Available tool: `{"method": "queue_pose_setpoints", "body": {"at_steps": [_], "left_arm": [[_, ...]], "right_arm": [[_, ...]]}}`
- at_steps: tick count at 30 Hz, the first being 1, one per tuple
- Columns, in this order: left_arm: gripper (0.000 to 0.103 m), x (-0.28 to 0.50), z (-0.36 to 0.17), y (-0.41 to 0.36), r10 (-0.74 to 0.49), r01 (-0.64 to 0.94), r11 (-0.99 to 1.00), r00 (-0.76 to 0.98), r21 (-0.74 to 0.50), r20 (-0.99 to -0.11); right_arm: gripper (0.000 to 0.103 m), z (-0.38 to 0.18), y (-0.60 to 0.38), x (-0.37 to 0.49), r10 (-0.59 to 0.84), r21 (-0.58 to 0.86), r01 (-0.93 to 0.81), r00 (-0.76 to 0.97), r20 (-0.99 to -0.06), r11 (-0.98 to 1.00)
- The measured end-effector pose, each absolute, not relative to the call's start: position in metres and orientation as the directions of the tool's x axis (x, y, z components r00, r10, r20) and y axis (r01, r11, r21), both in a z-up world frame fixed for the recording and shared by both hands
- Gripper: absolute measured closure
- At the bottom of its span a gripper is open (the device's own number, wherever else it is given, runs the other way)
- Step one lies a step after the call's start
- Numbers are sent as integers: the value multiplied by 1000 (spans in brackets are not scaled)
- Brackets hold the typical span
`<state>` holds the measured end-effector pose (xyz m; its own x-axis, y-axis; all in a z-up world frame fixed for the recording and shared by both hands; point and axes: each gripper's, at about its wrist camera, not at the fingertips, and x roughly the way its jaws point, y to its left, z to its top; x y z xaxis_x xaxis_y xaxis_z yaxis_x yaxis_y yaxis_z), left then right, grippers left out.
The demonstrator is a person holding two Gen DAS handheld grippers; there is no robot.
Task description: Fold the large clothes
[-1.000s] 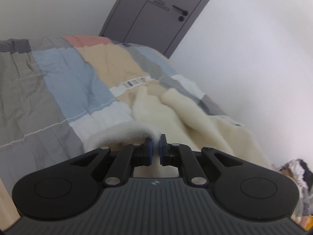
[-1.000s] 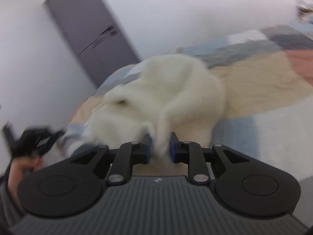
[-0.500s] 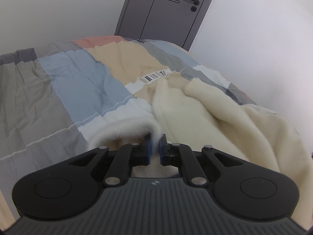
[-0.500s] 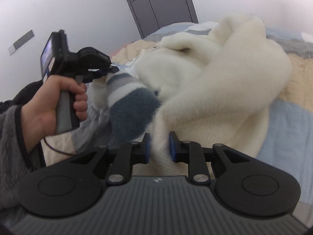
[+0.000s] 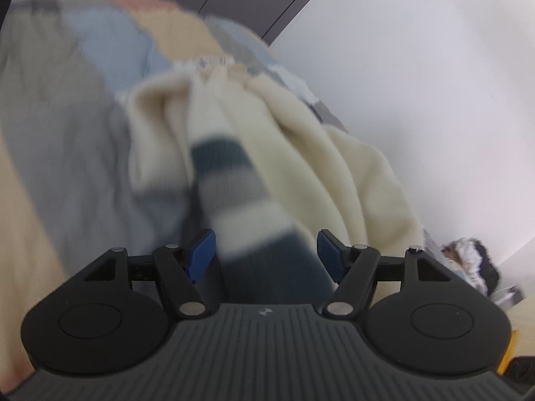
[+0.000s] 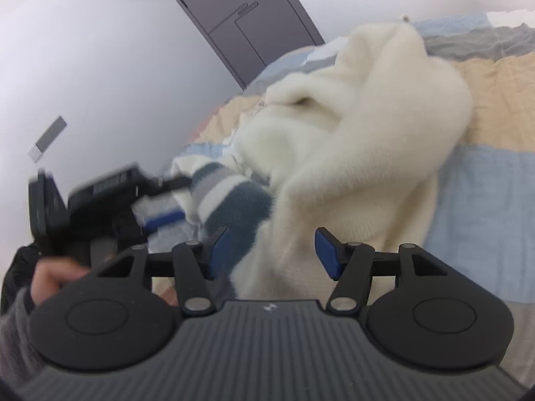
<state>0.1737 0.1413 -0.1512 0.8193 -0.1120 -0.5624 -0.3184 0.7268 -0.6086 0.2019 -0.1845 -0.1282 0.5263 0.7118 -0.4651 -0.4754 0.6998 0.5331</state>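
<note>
Item — cream fleece sweater (image 6: 361, 153), large, with a navy, grey and white striped cuff (image 6: 230, 200), lying bunched on the patchwork quilt (image 6: 485, 180) of the bed, near the grey door (image 6: 254, 23).

Left claw (image 5: 265, 254) — jaws opening, blue pads standing clear either side of the striped cuff (image 5: 240, 200); nothing pinched.

Right claw (image 6: 271, 250) — jaws opening over the cream body, cuff edge brushing one pad; gripping nothing.

Step in hand, as judged — letting go after laying a sleeve inward. Doing it well means parting fully before drawing back, so the pile is not snagging, then smoothing the heap flat.

Pose — both claws pointing gently downward at the bed; the left hand (image 6: 53, 277), grey-sleeved, is gripping its handle low beside the sweater.
</note>
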Motion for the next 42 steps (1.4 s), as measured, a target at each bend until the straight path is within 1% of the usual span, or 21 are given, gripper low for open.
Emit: {"method": "queue_pose_setpoints", "body": {"at_steps": [4, 6, 8, 10, 13, 15, 19, 23, 24, 25, 26, 27, 28, 30, 31, 33, 38, 40, 42], "left_arm": [[31, 169, -165, 130, -186, -334, 679, 783, -654, -594], [31, 172, -169, 131, -199, -348, 664, 771, -662, -605], [31, 175, -177, 131, -206, -365, 650, 759, -666, -618], [31, 180, -185, 133, -205, -393, 632, 746, -668, -633], [31, 189, -201, 138, -222, -434, 588, 725, -683, -652], [31, 194, -209, 140, -239, -443, 566, 719, -695, -653], [32, 204, -211, 141, -225, -425, 586, 732, -690, -643], [33, 215, -210, 141, -219, -400, 600, 751, -693, -623], [39, 218, -209, 141, -216, -391, 608, 756, -691, -617], [52, 220, -208, 141, -216, -383, 612, 760, -692, -613], [58, 222, -206, 142, -219, -378, 611, 763, -695, -608], [68, 224, -204, 143, -221, -374, 608, 768, -701, -601], [80, 224, -202, 145, -220, -367, 607, 775, -705, -592], [85, 220, -193, 149, -211, -353, 608, 793, -712, -572], [86, 217, -188, 151, -211, -343, 598, 805, -724, -555], [87, 207, -181, 157, -203, -316, 589, 833, -744, -515], [88, 186, -146, 179, -142, -260, 600, 896, -757, -420], [89, 184, -131, 190, -113, -236, 610, 919, -756, -378], [89, 185, -117, 200, -80, -226, 623, 934, -749, -348]], "right_arm": [[43, -115, -220, 197, 688, 550, -436, 587, -426, 712], [43, -113, -236, 200, 665, 584, -383, 631, -401, 716], [43, -116, -255, 205, 627, 624, -304, 669, -399, 720], [43, -125, -265, 218, 600, 658, -231, 686, -412, 717], [43, -147, -276, 240, 597, 706, -143, 664, -451, 693], [43, -165, -276, 260, 601, 743, -87, 654, -460, 664], [44, -193, -274, 289, 631, 815, -39, 655, -416, 578], [44, -212, -265, 306, 647, 847, -24, 657, -387, 531], [47, -215, -264, 308, 652, 857, -25, 660, -373, 515], [53, -216, -264, 308, 657, 866, -30, 665, -355, 499], [57, -216, -263, 309, 661, 873, -41, 670, -337, 486], [68, -214, -262, 309, 663, 874, -51, 673, -327, 483], [77, -211, -261, 310, 657, 866, -59, 677, -331, 497], [85, -200, -259, 309, 634, 832, -79, 689, -352, 549], [87, -191, -259, 305, 617, 815, -94, 704, -351, 572], [89, -172, -263, 294, 590, 788, -129, 737, -330, 602], [90, -125, -278, 257, 548, 731, -220, 801, -243, 645], [90, -113, -282, 242, 532, 697, -242, 814, -234, 675], [90, -106, -281, 229, 527, 663, -250, 811, -254, 706]]}}
